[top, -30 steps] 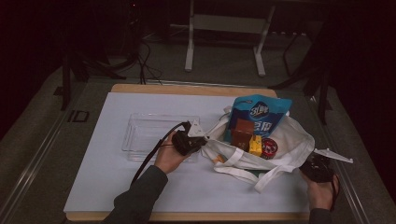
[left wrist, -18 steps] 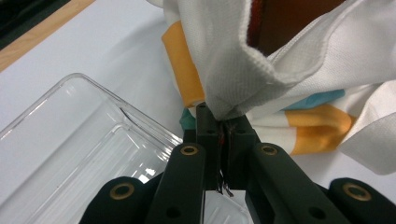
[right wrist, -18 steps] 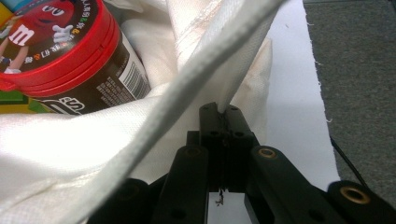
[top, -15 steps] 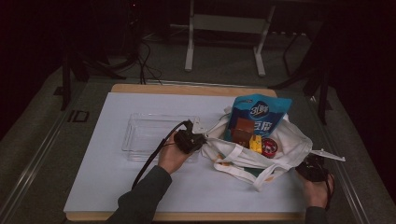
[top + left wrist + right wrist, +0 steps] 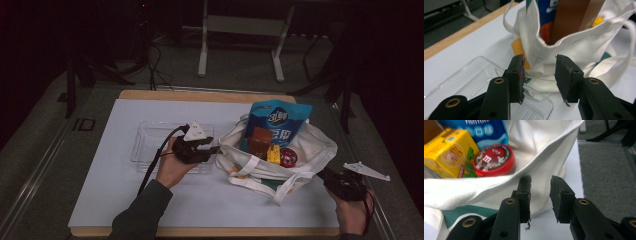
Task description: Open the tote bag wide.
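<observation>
Left gripper — jaws apart with a clear gap, nothing between them, aimed at the near rim of the white tote bag. It hovers over the corner of a clear plastic tray. In the high view the left hand holds it level at table centre, forearm running in from the bottom edge, cable trailing back over the tray.

Right gripper — jaws parted, empty, just beside the bag's right wall. The right hand sits low at the table's right edge.

Inside the bag: blue snack pouch, brown box, yellow drink carton, red M&M's tin.
</observation>
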